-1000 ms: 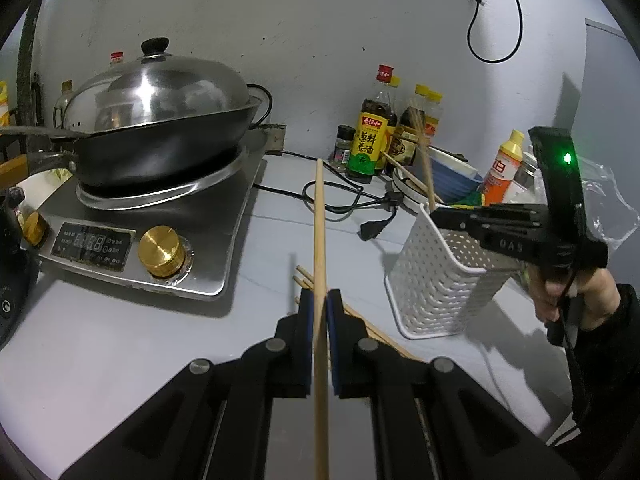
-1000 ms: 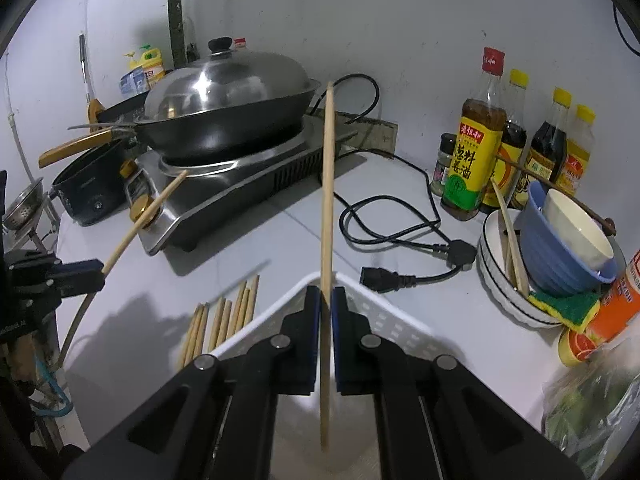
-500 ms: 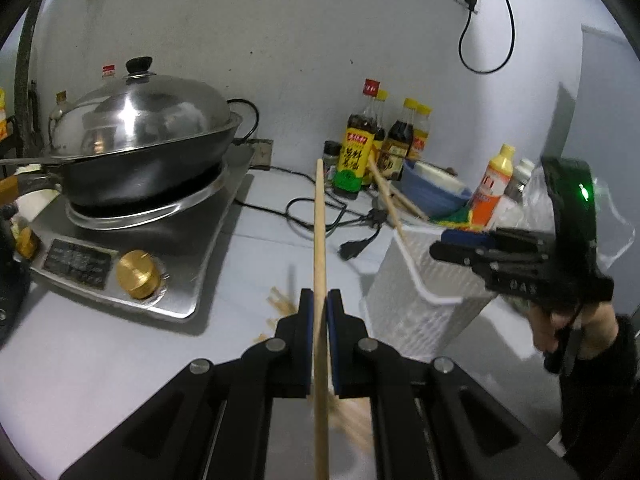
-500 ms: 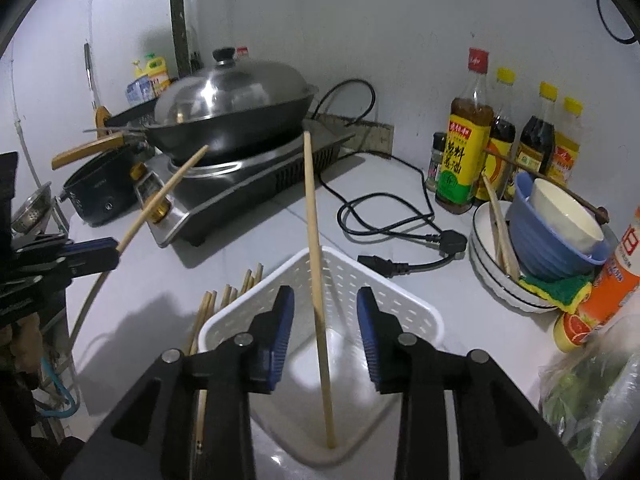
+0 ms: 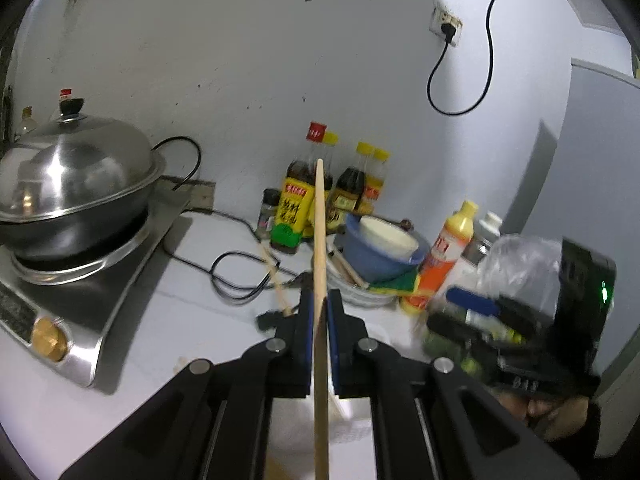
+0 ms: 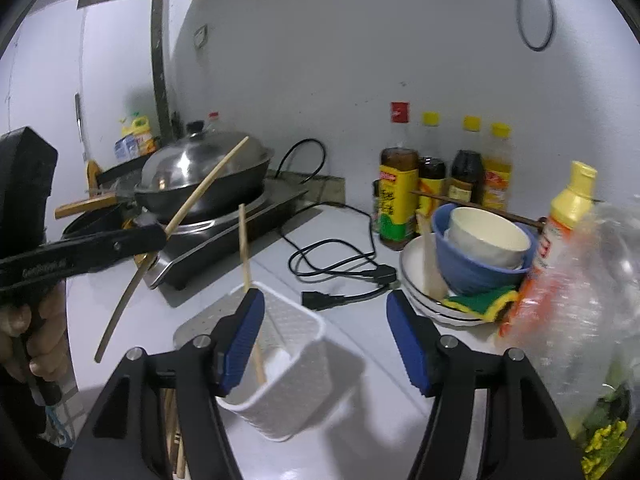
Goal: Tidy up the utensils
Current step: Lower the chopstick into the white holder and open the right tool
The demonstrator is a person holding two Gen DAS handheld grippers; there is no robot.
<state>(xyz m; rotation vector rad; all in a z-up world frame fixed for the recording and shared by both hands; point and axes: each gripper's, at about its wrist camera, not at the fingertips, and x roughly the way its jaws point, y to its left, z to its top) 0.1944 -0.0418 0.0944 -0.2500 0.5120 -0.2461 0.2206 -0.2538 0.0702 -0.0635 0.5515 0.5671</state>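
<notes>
In the left wrist view my left gripper (image 5: pixel 320 300) is shut on a long wooden chopstick (image 5: pixel 319 220) that points up and away. Under its fingers lies the white perforated basket (image 5: pixel 296 420), mostly hidden, with another chopstick (image 5: pixel 274 276) leaning out of it. My right gripper (image 6: pixel 324 308) hovers over the basket (image 6: pixel 288 400); its jaws are opening with nothing between them. One chopstick (image 6: pixel 245 252) stands in the basket beside the left pad. The left gripper (image 6: pixel 158 236) with its chopstick (image 6: pixel 208 184) is at the left. Several loose chopsticks (image 6: pixel 172 432) lie on the counter.
A lidded wok (image 5: pixel 68 184) sits on an induction cooker (image 5: pixel 80 304) at the left. A black power cord (image 6: pixel 340 268) crosses the counter. Sauce bottles (image 6: pixel 396 200), stacked bowls on plates (image 6: pixel 476 256), an orange bottle (image 5: pixel 444 256) and a plastic bag (image 6: pixel 592 288) crowd the right.
My right gripper let go of its chopstick, which now stands in the basket, and its jaws spread. My left gripper carried its chopstick to the right and up, over the basket.
</notes>
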